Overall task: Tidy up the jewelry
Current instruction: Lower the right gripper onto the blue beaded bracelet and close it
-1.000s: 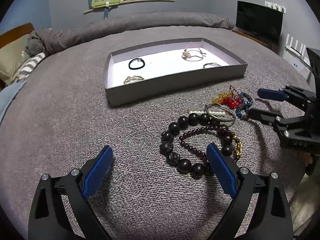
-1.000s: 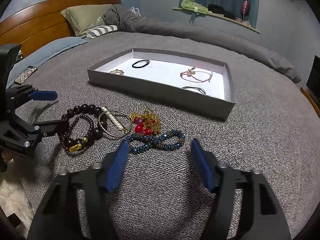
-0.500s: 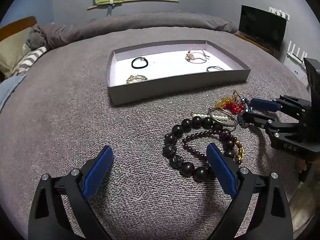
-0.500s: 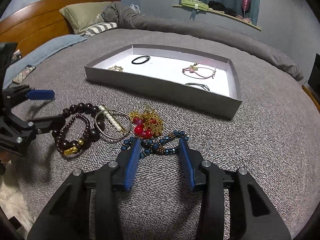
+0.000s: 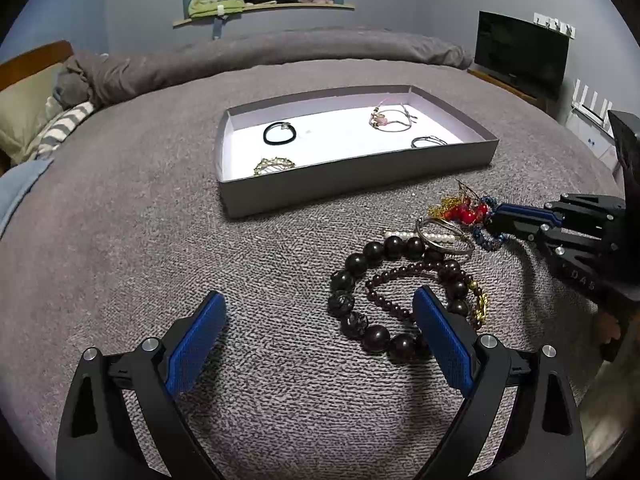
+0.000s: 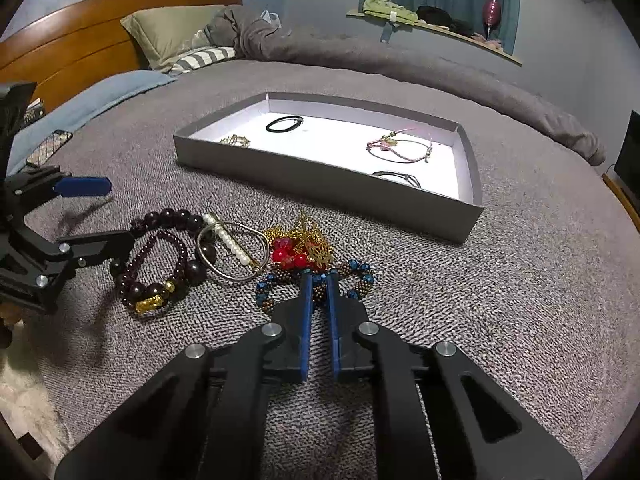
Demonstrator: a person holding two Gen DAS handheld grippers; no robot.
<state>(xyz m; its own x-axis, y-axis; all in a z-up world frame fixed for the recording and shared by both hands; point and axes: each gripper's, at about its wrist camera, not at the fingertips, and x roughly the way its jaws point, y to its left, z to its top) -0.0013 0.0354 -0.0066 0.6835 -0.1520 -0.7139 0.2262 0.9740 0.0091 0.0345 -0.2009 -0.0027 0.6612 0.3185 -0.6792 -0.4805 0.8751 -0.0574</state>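
Note:
A grey tray [image 5: 360,178] [image 6: 320,184] on the bed holds a black band [image 5: 280,134], a gold chain [image 5: 274,164], a pink cord bracelet [image 5: 394,122] and a thin dark bracelet [image 5: 428,142]. In front of it lies a pile: a big dark bead bracelet [image 5: 360,320] [image 6: 136,288], a small garnet bead bracelet [image 5: 400,276], a silver bangle with pearls [image 5: 444,236] [image 6: 234,250], red and gold pieces [image 6: 300,250] and a blue bead bracelet [image 6: 360,278]. My right gripper [image 6: 319,280] [image 5: 496,220] is shut on the blue bead bracelet. My left gripper [image 5: 320,320] is open above the bedspread beside the dark beads.
The grey bedspread [image 5: 140,240] covers the bed. Pillows [image 6: 172,36] and a wooden headboard [image 6: 80,40] are at the far left. A phone [image 6: 48,148] lies on a blue sheet. A TV [image 5: 520,52] stands at the right.
My right gripper has moved forward over the blue bead bracelet and closed on it. My left gripper has stayed open, shifting slightly.

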